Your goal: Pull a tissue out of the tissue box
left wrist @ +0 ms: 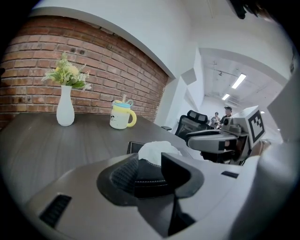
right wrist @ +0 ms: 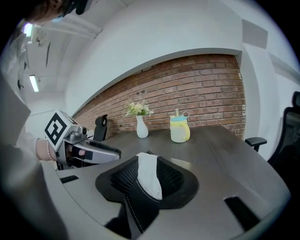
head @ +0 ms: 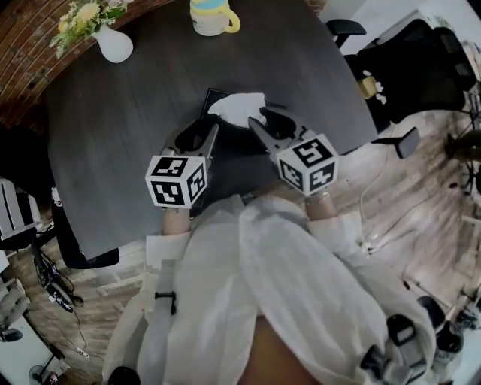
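Observation:
A black tissue box [head: 216, 98] with a white tissue [head: 237, 106] sticking out of its top lies on the dark table [head: 128, 128]. My left gripper [head: 198, 137] hovers at the box's near left side, and my right gripper [head: 268, 125] at its near right side. In the left gripper view the stitched box [left wrist: 150, 180] and the tissue [left wrist: 157, 149] show through the gap of the open left gripper [left wrist: 150, 169]. In the right gripper view a stitched box corner [right wrist: 138, 206] and the tissue [right wrist: 149, 174] sit between the spread jaws of the right gripper [right wrist: 148, 182]. Neither pad pair presses on anything.
A white vase of flowers [head: 113, 42] and a yellow-handled mug [head: 211, 16] stand at the table's far side. Black office chairs [head: 409, 64] are to the right, past the table edge. A brick wall [left wrist: 93, 70] runs behind the table.

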`<state>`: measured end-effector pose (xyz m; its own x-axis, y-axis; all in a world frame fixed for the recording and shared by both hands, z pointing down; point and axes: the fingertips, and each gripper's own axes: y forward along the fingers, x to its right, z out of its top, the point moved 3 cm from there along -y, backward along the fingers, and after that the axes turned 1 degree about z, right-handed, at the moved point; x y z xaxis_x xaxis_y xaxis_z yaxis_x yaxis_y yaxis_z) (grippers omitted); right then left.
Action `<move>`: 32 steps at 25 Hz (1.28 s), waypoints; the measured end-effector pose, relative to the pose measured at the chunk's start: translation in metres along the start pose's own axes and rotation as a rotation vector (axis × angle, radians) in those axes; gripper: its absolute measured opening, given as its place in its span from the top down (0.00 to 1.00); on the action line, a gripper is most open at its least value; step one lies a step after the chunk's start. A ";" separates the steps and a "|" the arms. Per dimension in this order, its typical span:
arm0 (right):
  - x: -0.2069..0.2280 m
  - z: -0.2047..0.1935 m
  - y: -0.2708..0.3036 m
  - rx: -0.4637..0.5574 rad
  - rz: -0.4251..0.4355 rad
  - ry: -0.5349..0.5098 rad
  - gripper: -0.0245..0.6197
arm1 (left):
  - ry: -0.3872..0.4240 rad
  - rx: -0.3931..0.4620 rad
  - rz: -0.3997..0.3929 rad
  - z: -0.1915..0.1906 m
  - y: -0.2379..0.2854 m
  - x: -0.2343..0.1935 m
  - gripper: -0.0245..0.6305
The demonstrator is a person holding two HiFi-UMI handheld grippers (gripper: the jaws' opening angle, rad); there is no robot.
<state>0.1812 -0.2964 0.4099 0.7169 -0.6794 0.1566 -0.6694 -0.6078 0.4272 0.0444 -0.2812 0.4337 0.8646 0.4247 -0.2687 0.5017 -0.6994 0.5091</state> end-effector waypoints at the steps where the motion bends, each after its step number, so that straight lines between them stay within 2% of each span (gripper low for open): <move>1: 0.000 0.000 0.003 -0.005 0.003 -0.002 0.78 | -0.004 -0.001 0.005 -0.001 0.000 -0.002 0.76; 6: -0.002 -0.005 0.015 -0.048 -0.001 -0.009 0.78 | -0.040 0.008 0.029 -0.004 0.001 -0.017 0.75; 12: 0.000 0.000 0.025 -0.092 -0.043 -0.025 0.78 | -0.035 -0.063 -0.076 -0.010 0.010 -0.020 0.69; 21: 0.014 0.001 0.031 -0.148 -0.103 -0.061 0.78 | 0.000 -0.106 -0.122 -0.009 0.024 -0.021 0.69; 25: 0.015 0.002 0.040 -0.189 -0.097 -0.107 0.71 | 0.018 -0.115 -0.121 -0.010 0.031 -0.028 0.69; 30: 0.016 0.008 0.054 -0.216 -0.094 -0.162 0.69 | 0.029 -0.128 -0.139 -0.013 0.039 -0.029 0.69; 32: 0.012 0.006 0.059 -0.244 -0.061 -0.193 0.69 | 0.023 -0.134 -0.152 -0.014 0.040 -0.029 0.69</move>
<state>0.1495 -0.3431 0.4312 0.6885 -0.7243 -0.0375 -0.5432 -0.5493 0.6350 0.0395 -0.3132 0.4734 0.7774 0.5338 -0.3327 0.6169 -0.5438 0.5690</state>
